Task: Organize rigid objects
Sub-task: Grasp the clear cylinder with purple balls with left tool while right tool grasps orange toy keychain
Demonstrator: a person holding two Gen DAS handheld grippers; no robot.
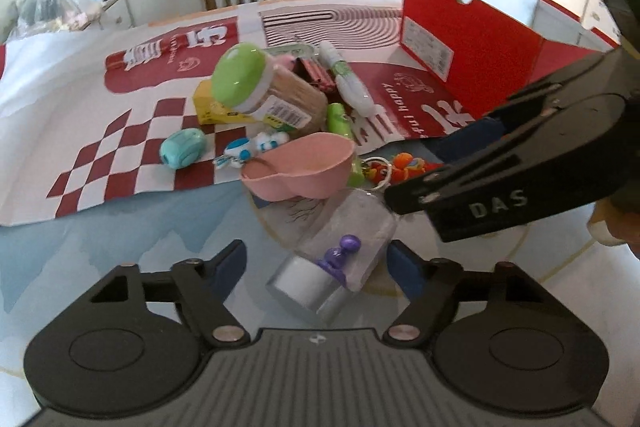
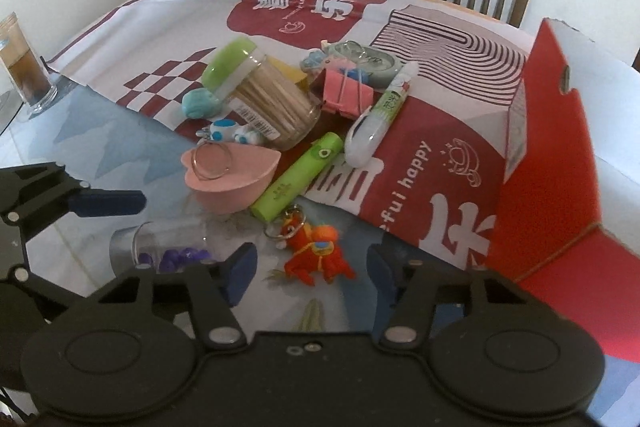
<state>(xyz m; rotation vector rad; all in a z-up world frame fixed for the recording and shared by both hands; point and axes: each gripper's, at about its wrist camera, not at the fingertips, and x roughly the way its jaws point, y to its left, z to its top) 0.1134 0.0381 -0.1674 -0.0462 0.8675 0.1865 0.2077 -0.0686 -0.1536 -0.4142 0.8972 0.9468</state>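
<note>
— Fingers first: what have yours got?

— My left gripper (image 1: 318,269) stands partly open around the clear vial (image 1: 340,251) lying near on the glass table (image 1: 120,227); pads look just clear of it. My right gripper (image 2: 312,269) is half open astride the orange keychain toy (image 2: 316,255), gripping nothing.

— And the box?

— Red box (image 2: 560,155) stands far right; the clutter sits left of it.

The right gripper (image 2: 310,269) hangs over a glass table (image 2: 80,147), its jaws apart on either side of an orange keychain toy (image 2: 316,255), pads clear of it. To its left lies a clear vial (image 2: 160,247) of purple pins, beside the left gripper's finger (image 2: 104,203). Beyond sit a pink bowl (image 2: 228,183), green tube (image 2: 298,179), toothpick jar (image 2: 264,95) and a red box (image 2: 560,147).
</note>
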